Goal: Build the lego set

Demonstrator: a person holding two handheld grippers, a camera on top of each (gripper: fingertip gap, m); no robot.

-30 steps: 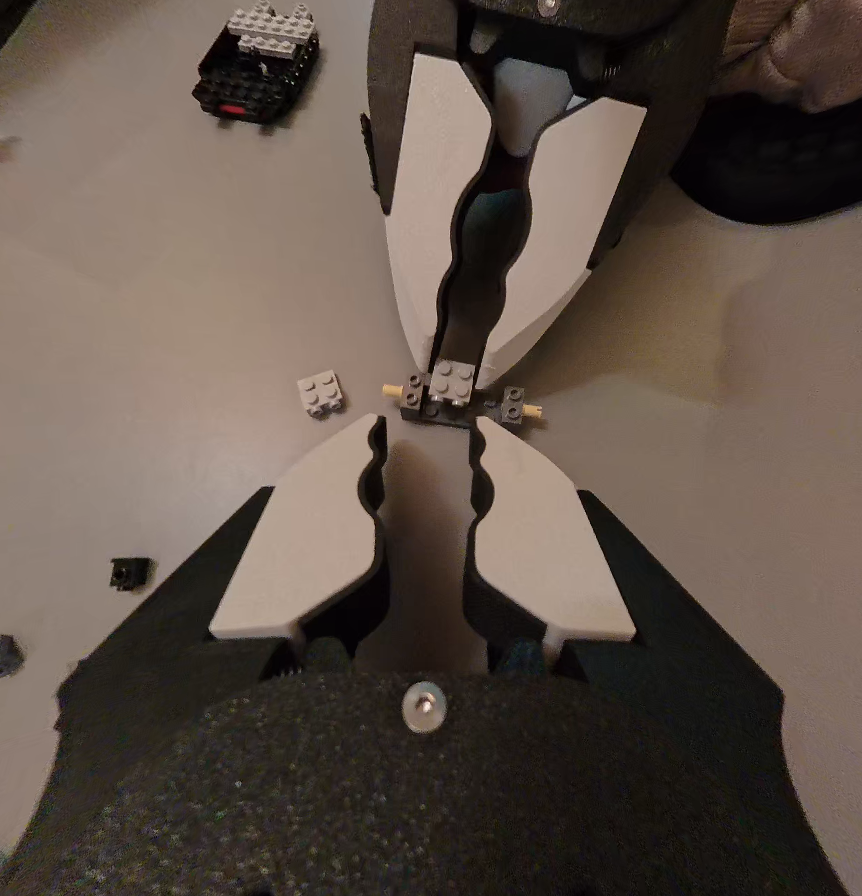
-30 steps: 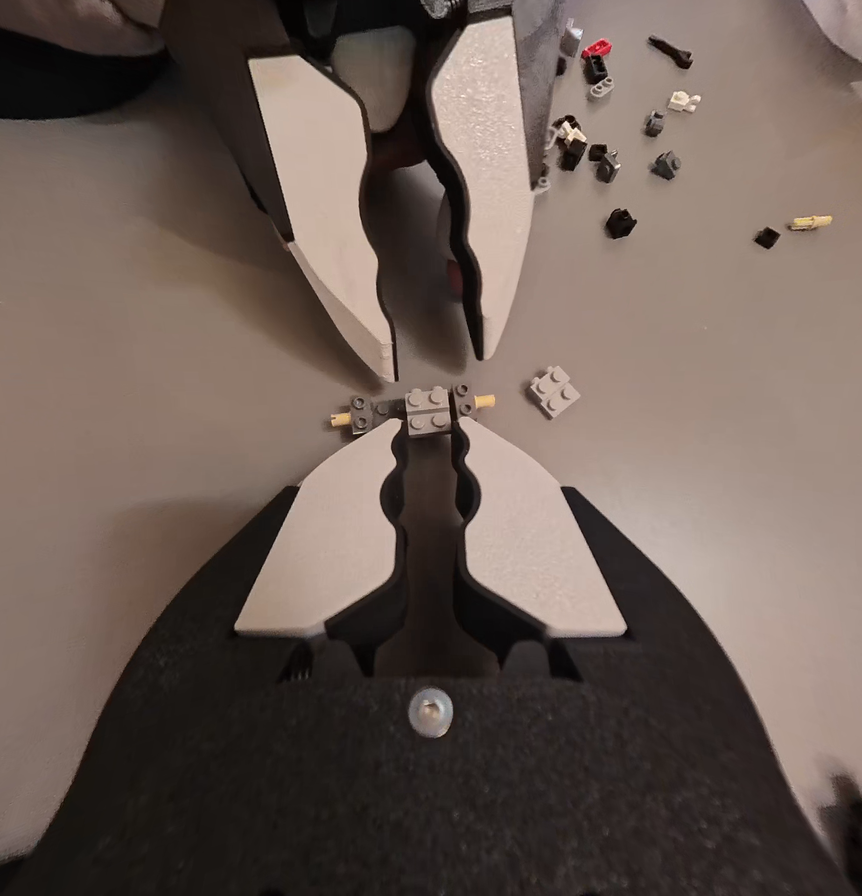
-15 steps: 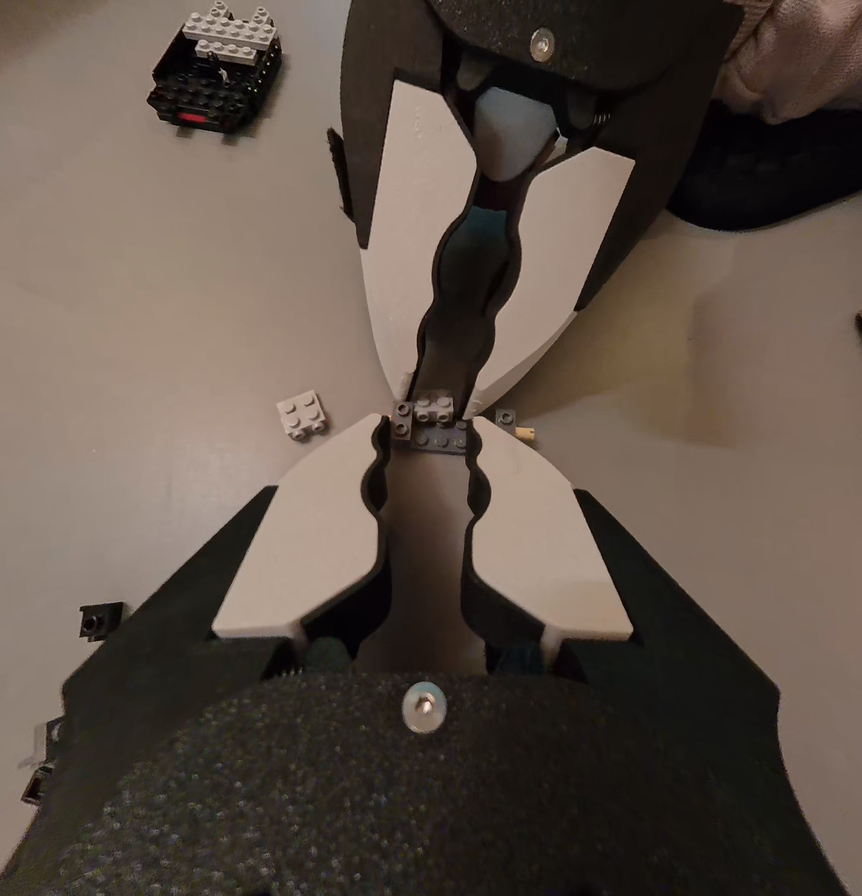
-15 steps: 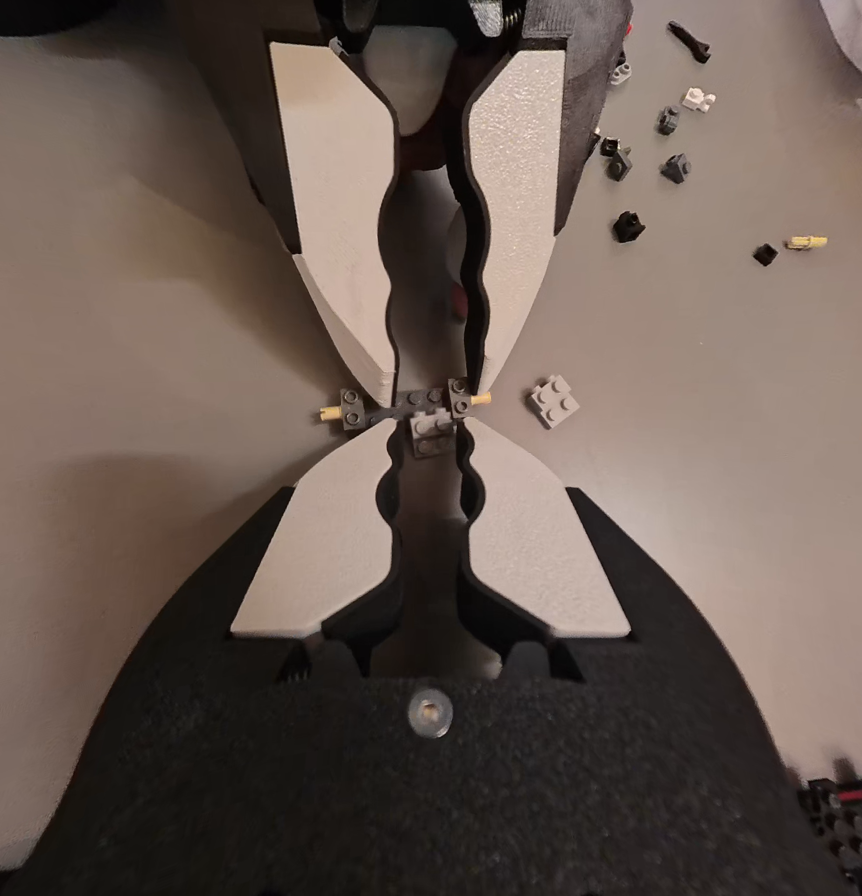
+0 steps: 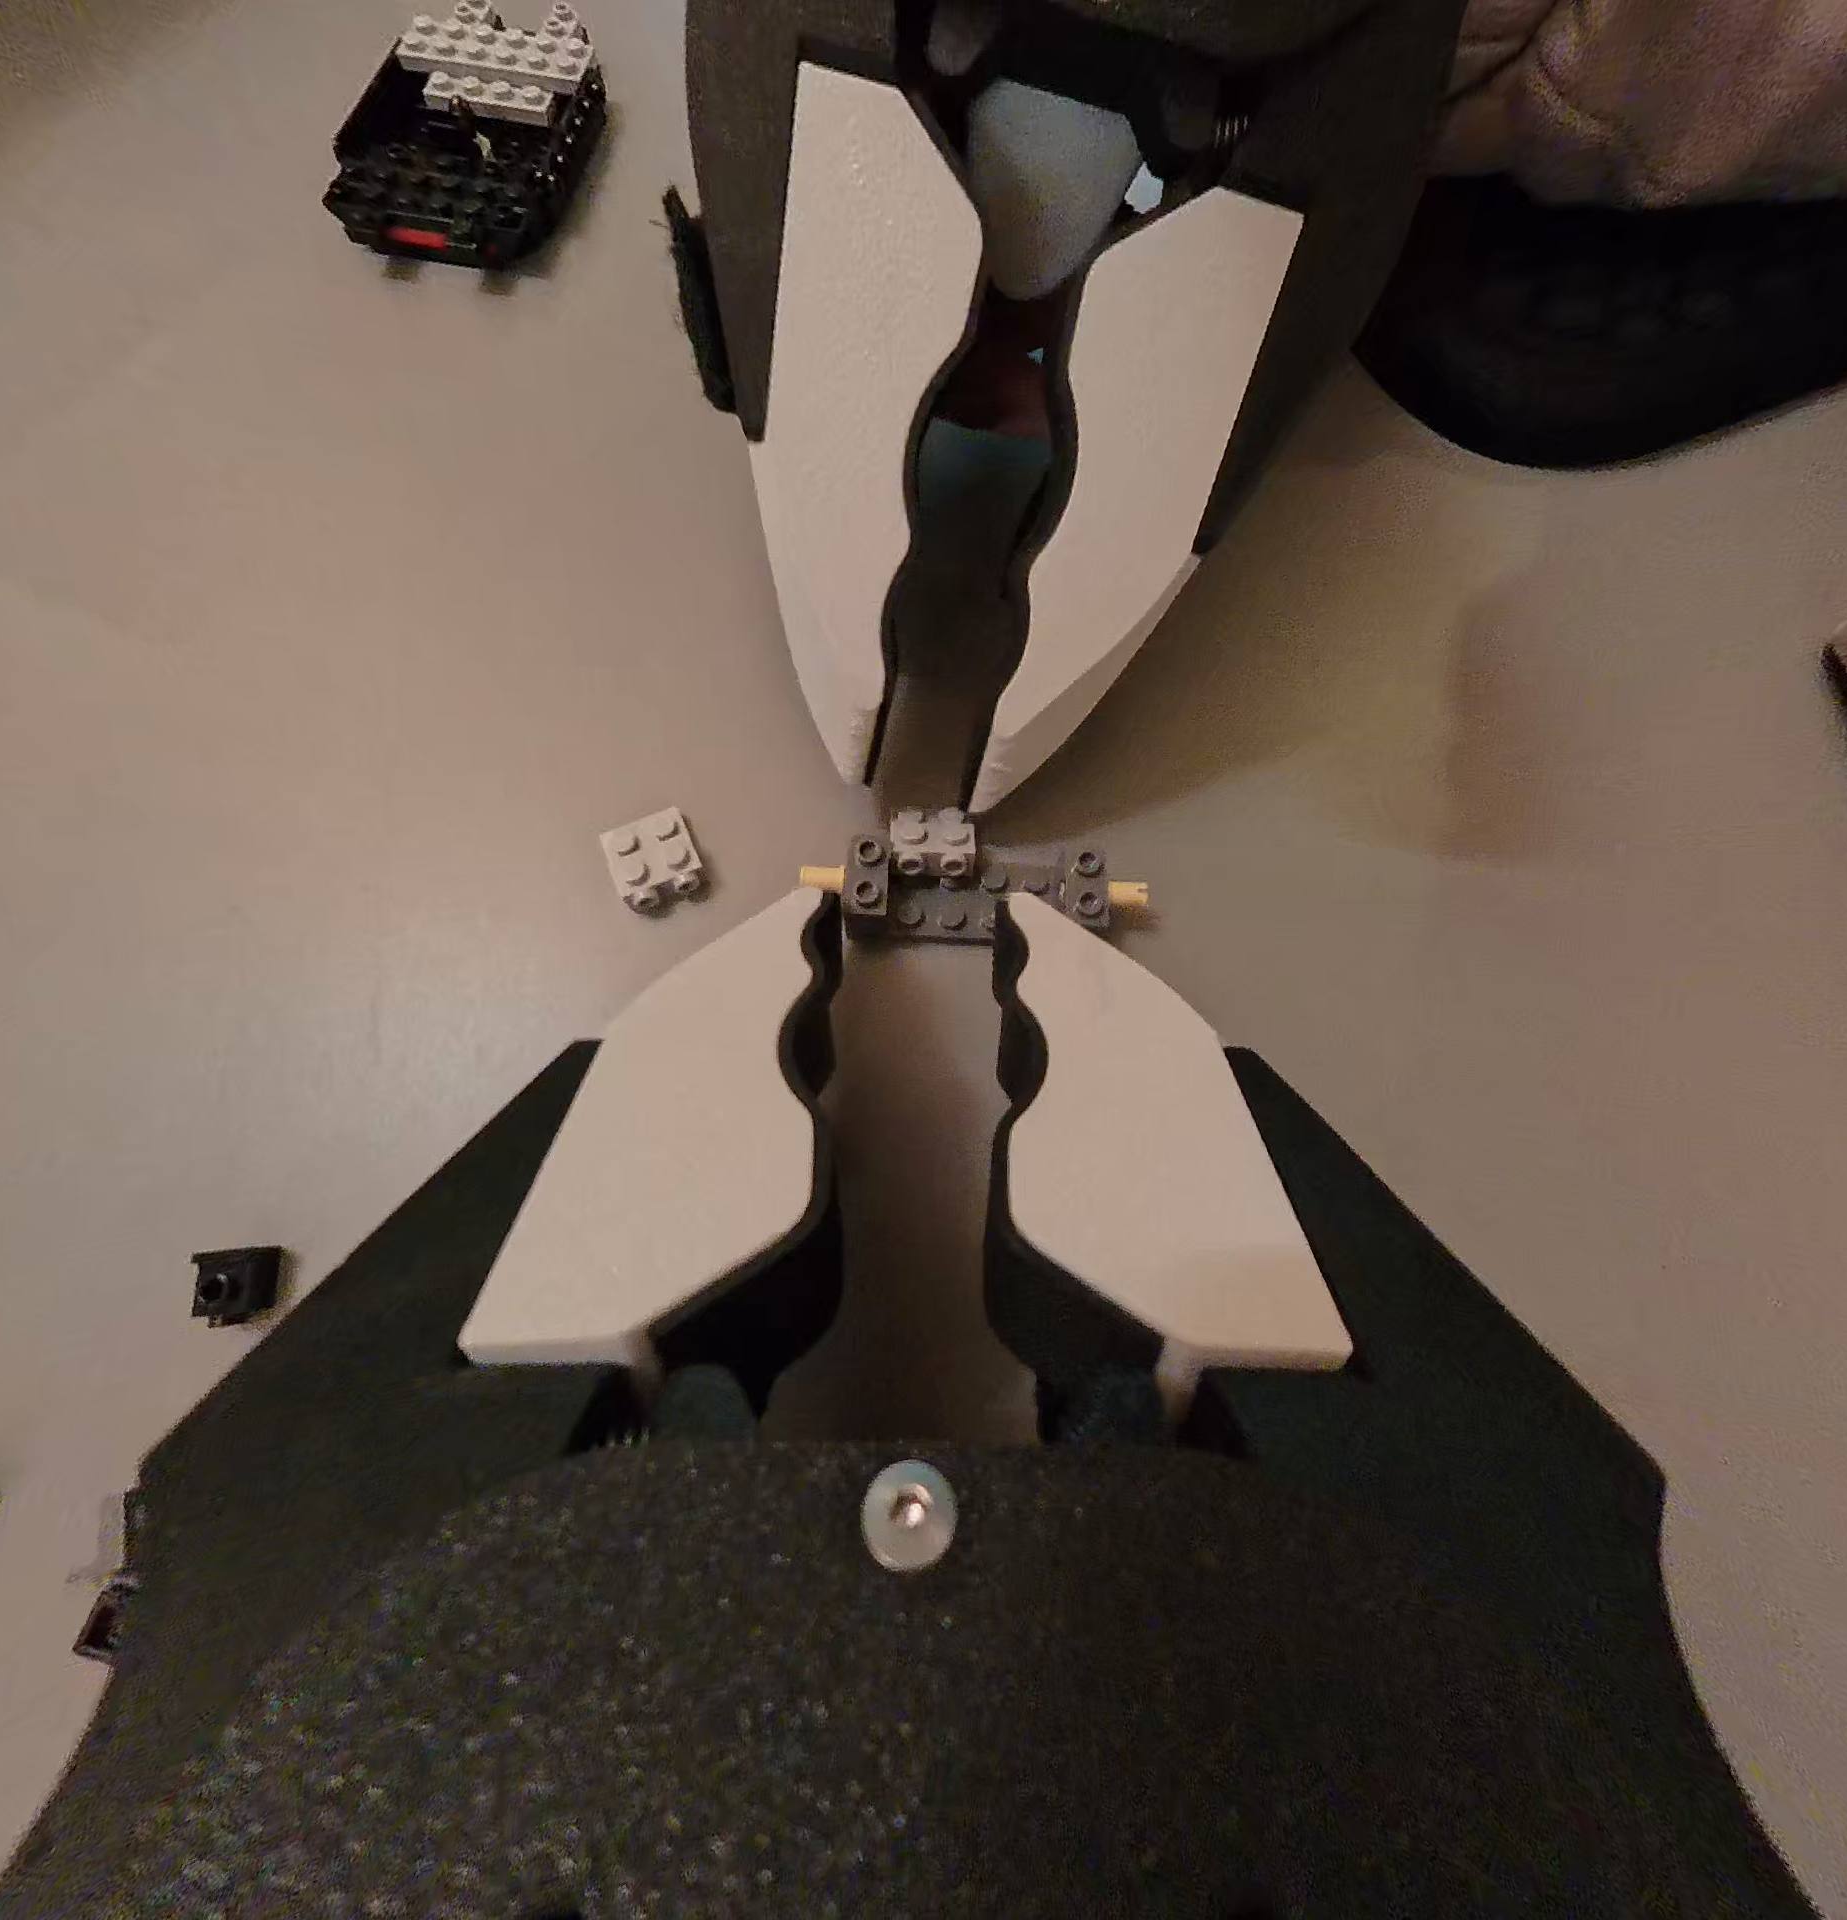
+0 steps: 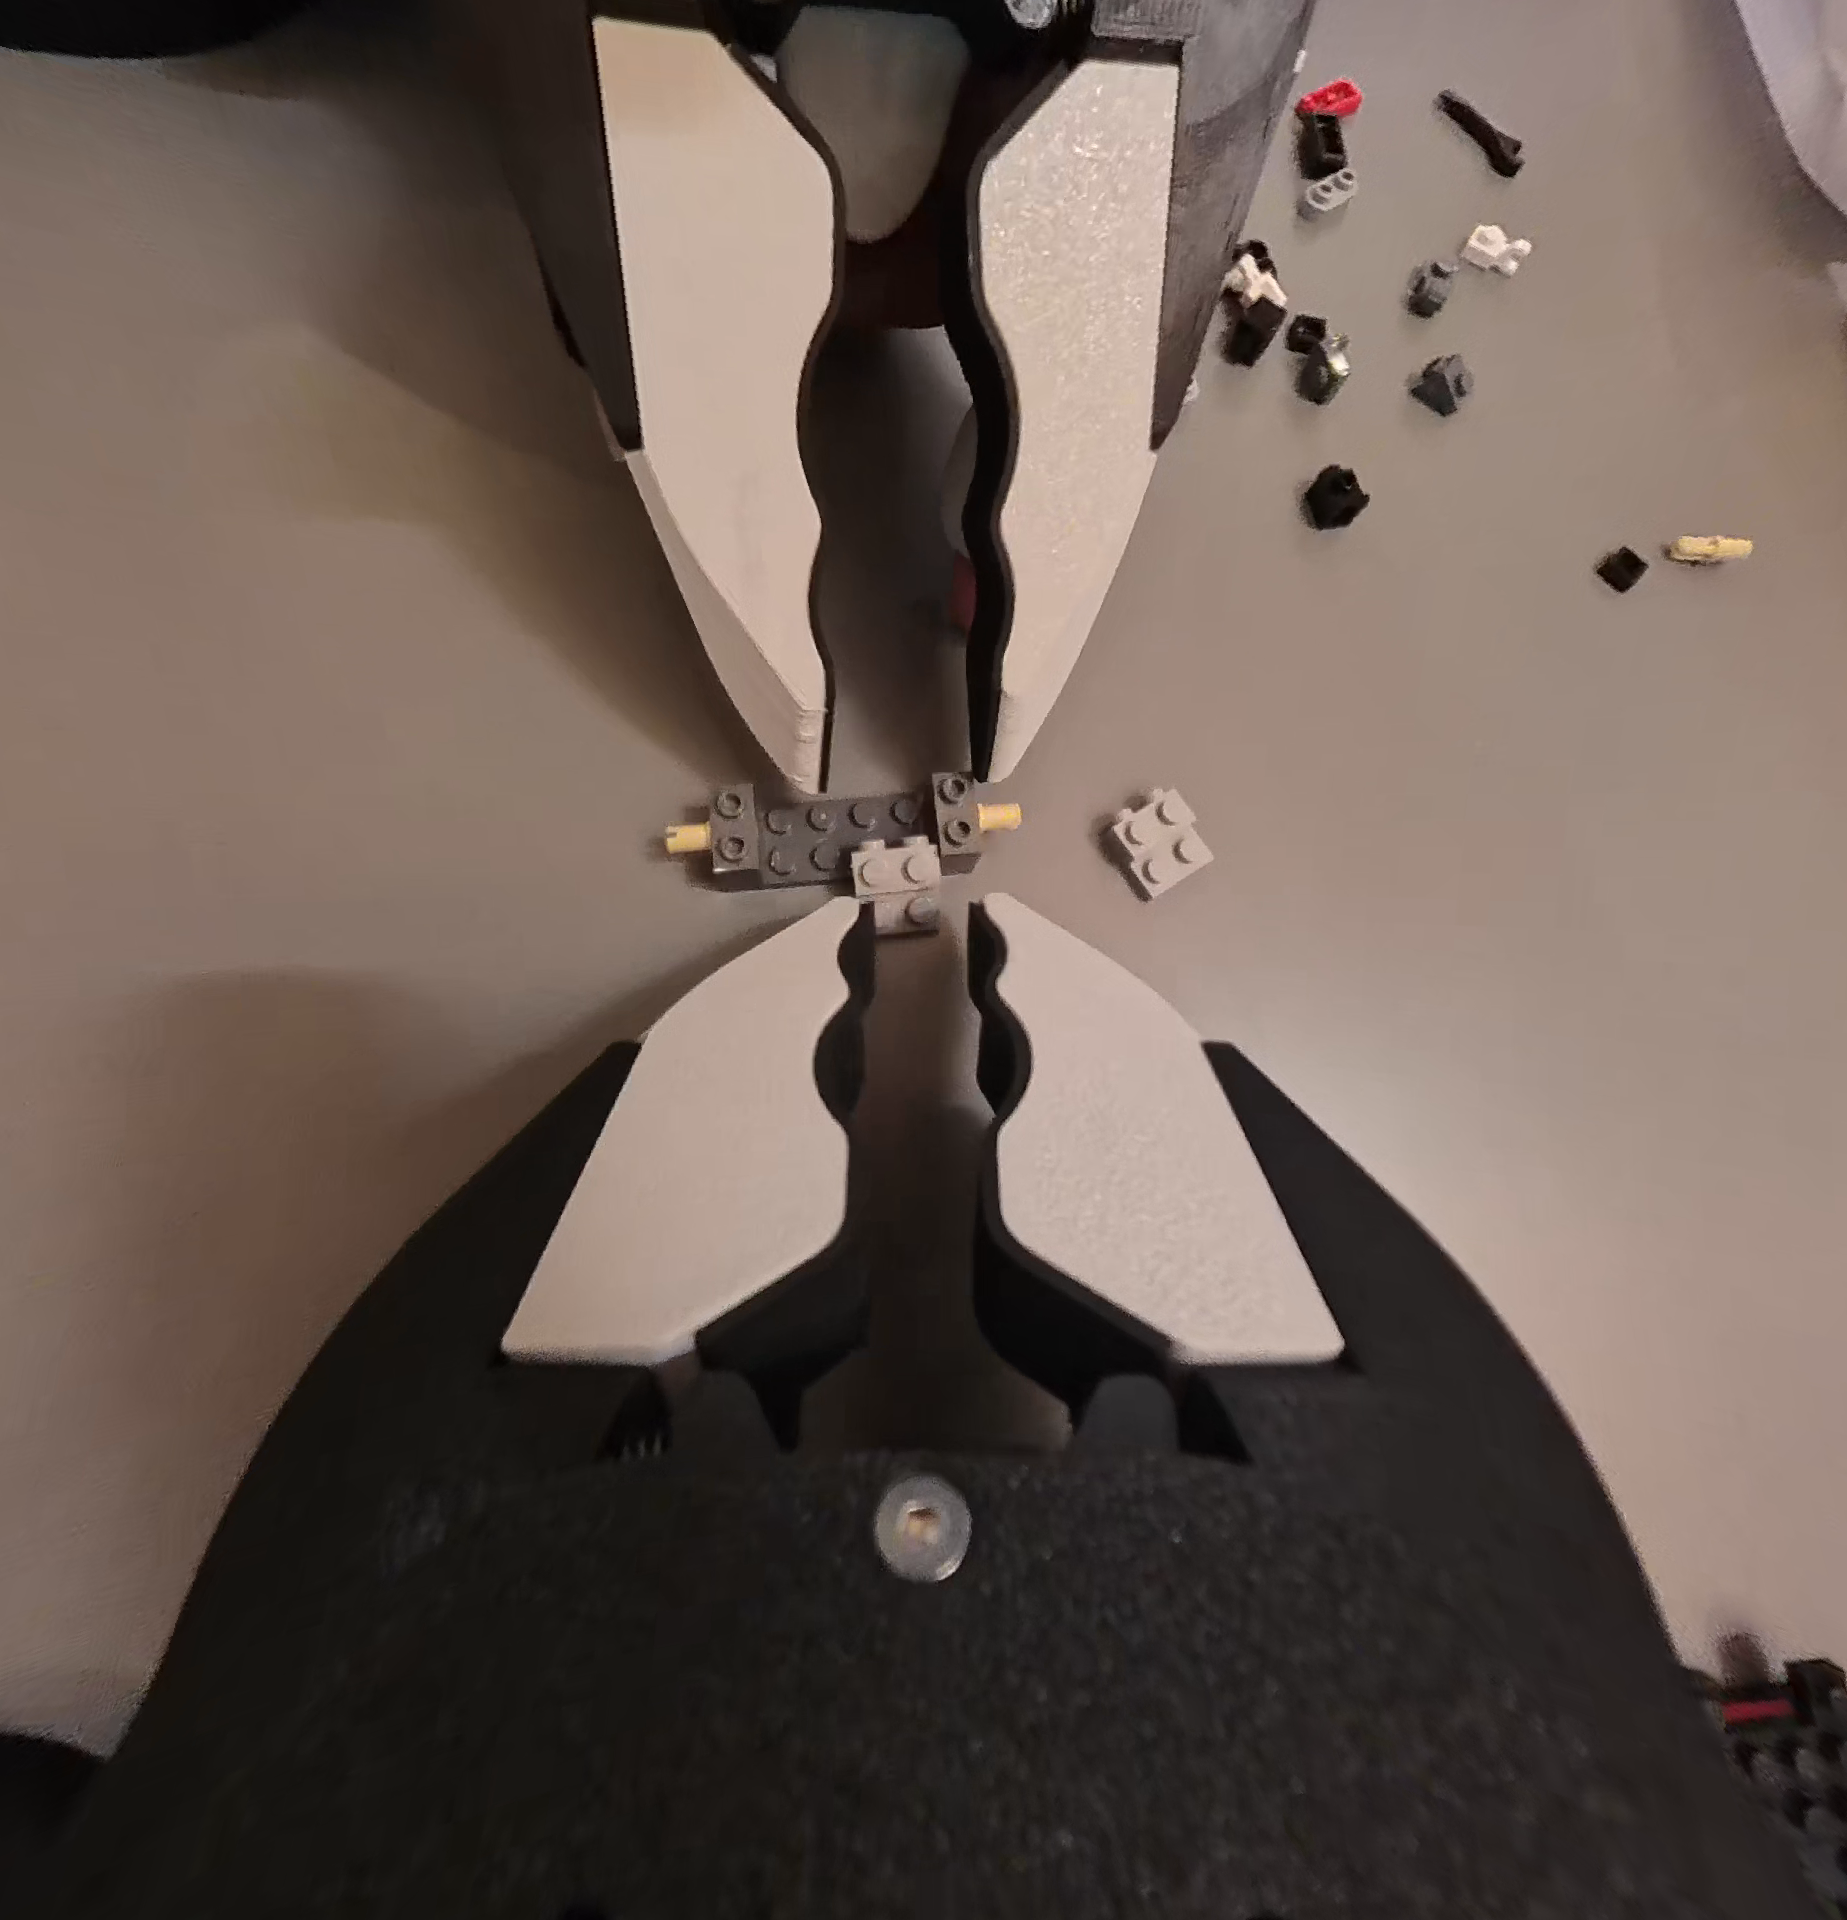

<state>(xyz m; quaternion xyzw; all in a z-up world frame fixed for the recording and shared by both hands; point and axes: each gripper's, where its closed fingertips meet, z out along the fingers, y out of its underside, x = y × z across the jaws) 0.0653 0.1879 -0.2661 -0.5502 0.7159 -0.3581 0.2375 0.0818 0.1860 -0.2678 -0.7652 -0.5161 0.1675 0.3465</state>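
Plain grey-beige surface [image 5: 275,623] fills the left wrist view, with a half-built black block topped with light grey bricks [image 5: 467,156] far off and a loose light grey square plate [image 5: 654,860] near the work. The left gripper [image 5: 917,920] has its jaws spread, bracketing the near edge of the dark grey axle plate with tan pins [image 5: 929,920]; half a second ago they hugged it more closely. Opposite, the right gripper [image 5: 924,779] now stands just behind the small light grey studded brick [image 5: 932,840], which sits on the plate beside one raised end. In the right wrist view, the right gripper [image 6: 921,914] has eased back: the brick [image 6: 895,871] lies mostly ahead of its tips, and a sliver of surface shows beside it, so those jaws look parted, not pinching. The left gripper [image 6: 898,774] hovers just behind the axle plate [image 6: 794,831], one tip touching an end block. Scattered small loose pieces [image 6: 1334,343] wait further off. I'd judge the brick placed, though it looks slightly tilted and may need pressing down.
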